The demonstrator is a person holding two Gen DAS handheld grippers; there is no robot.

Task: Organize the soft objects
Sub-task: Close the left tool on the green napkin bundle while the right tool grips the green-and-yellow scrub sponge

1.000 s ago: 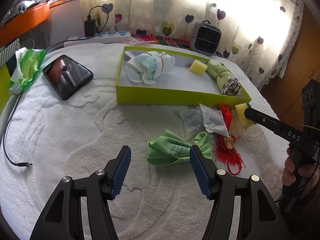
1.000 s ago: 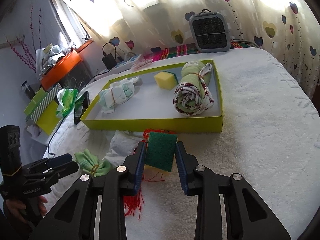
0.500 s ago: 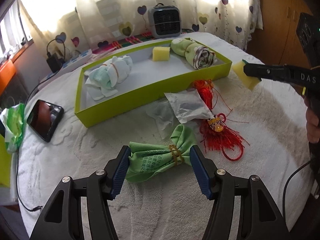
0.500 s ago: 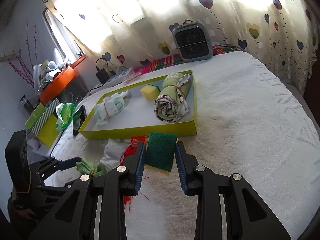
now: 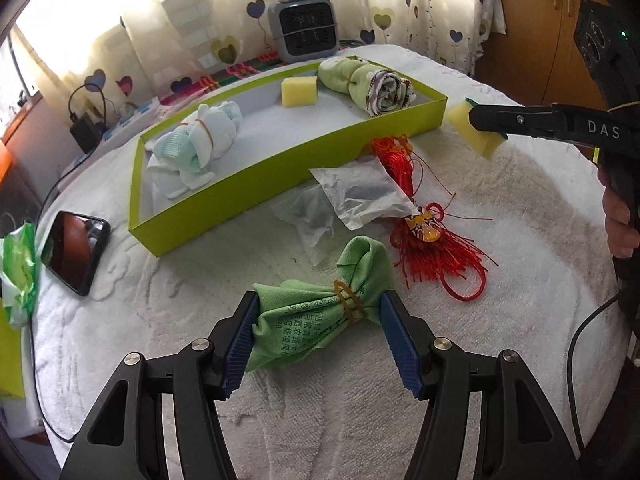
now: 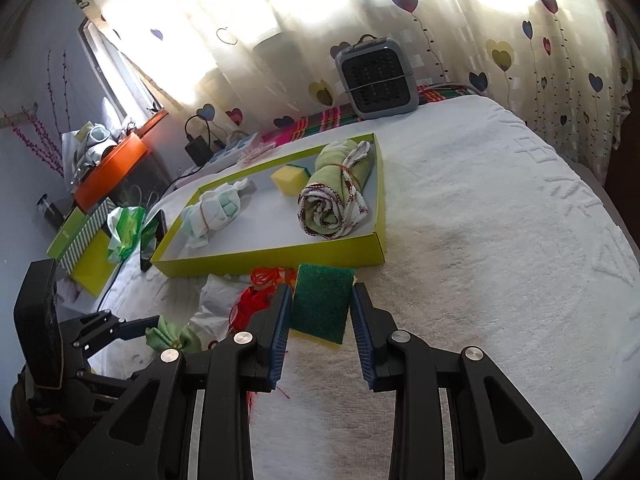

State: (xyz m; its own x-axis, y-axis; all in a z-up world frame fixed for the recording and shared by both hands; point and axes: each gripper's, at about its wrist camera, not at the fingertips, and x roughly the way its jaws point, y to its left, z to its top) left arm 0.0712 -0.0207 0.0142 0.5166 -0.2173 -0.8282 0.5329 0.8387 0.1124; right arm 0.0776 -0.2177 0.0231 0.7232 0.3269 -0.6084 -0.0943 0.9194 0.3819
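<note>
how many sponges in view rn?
2. One yellow sponge lies in the green tray; another sponge is clamped in the right gripper, outside the tray. None hidden, apparently.

- White capital letters "DAS" stand on the black side of the right gripper, seen in the left wrist view at the right edge.
- The green cloth, tied with a rubber band and lying on the white towel near its front edge, carries lines of dark printed Chinese characters with some digits — too small and creased to read.
- Nothing else carries readable text.
</note>
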